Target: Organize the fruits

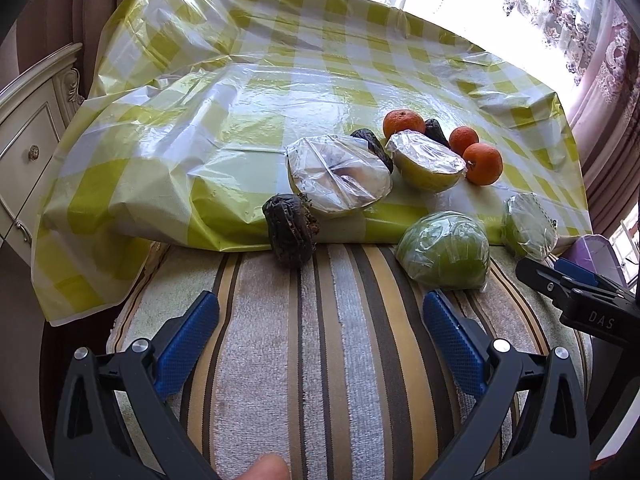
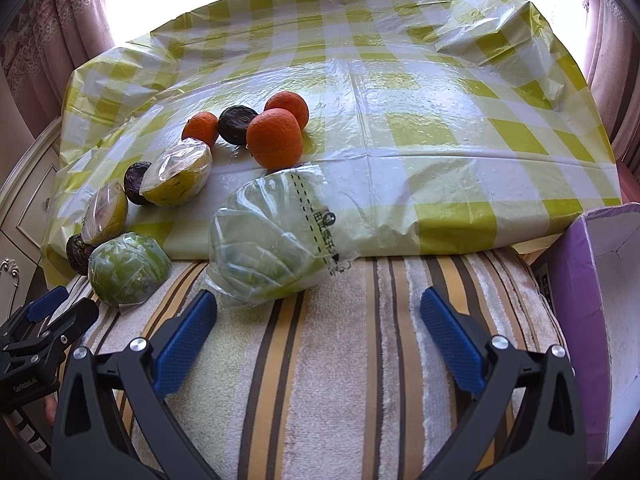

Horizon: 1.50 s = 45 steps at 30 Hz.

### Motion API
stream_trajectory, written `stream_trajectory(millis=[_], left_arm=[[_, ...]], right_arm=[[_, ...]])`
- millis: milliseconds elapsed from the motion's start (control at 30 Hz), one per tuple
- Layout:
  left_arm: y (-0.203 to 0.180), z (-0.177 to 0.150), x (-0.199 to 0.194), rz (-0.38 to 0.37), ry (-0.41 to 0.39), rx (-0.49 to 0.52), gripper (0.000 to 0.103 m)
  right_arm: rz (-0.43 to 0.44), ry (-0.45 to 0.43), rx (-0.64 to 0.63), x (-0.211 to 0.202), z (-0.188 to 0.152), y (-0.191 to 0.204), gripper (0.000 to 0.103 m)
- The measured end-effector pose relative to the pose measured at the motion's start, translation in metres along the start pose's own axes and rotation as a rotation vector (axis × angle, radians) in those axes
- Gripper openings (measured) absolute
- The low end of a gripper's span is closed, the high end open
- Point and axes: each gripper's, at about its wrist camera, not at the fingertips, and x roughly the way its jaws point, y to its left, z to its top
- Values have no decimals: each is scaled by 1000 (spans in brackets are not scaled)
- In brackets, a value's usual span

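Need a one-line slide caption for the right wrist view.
Open right gripper over striped towel, facing bagged green fruit, oranges and a purple box.

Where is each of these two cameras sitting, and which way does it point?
Left wrist: on the left gripper, facing forward over the striped towel to the fruit; its open blue fingers and a fingertip show.
Right wrist: on the right gripper, facing the bagged green fruit and purple box; its open fingers show.
Shared: three oranges, the checked cloth, and each view catches the other gripper.
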Motion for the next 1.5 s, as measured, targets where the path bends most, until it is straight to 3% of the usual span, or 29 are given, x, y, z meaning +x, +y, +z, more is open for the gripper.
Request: stream_trajectory(millis=[1500], left_arm=[[1, -1, -2, 9, -13, 1, 99]], right_arm=[[10, -28, 7, -4, -1, 0, 102]])
